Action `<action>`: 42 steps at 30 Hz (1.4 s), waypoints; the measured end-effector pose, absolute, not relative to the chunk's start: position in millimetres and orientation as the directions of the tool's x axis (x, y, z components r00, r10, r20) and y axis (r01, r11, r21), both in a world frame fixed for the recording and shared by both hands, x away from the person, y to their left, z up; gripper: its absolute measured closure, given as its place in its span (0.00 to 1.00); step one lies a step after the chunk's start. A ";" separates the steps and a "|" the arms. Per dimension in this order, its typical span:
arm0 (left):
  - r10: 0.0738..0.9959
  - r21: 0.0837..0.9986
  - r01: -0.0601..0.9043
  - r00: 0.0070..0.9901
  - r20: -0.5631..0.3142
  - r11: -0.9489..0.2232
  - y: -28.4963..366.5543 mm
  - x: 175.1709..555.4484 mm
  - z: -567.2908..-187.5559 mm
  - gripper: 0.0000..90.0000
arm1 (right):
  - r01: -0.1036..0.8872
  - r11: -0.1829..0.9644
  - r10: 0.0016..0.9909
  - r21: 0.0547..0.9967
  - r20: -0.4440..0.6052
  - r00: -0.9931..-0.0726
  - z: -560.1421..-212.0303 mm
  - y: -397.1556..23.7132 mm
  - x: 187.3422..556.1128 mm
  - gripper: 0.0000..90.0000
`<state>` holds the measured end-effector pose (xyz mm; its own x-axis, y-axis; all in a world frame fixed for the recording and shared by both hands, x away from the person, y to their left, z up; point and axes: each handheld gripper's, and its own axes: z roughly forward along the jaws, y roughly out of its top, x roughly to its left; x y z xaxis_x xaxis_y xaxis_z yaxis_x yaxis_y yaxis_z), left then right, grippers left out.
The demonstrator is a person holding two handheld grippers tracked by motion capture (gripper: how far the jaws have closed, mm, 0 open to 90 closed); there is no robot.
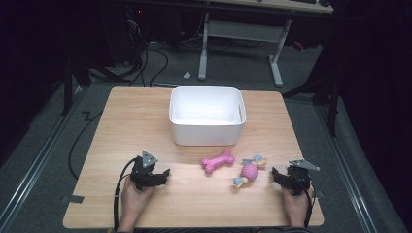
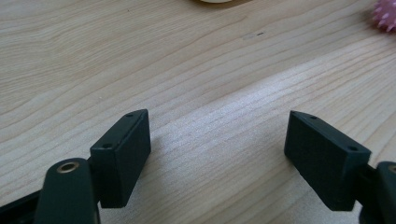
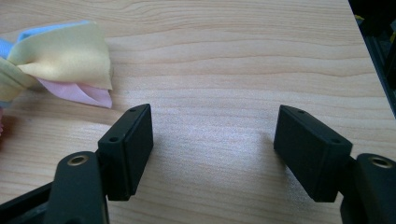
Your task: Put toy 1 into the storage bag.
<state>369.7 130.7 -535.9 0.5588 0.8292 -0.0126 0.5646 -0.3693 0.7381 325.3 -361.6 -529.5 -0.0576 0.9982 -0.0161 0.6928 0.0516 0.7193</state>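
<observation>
Toys lie loose on the wooden table (image 1: 145, 121): a pink bone (image 1: 218, 161) and, just to its right, a knotted cloth toy (image 1: 249, 171), both in front of the white bin (image 1: 207, 115). Right gripper (image 1: 275, 174) rests near the cloth toy, jaws wide apart w/ nothing between. Left gripper (image 1: 165, 173), well apart from the bone, also gapes w/ bare wood between its jaws.

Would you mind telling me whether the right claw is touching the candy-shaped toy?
Apart. In the right gripper view, bare wood lies between the open right claw and the candy-shaped toy.
</observation>
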 end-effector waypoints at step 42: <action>0.779 0.709 0.552 0.627 -0.005 -0.439 117.1 373.7 -529.1 0.30 | 0.693 0.053 0.998 0.719 -0.017 -0.060 -529.5 -360.6 325.1 0.32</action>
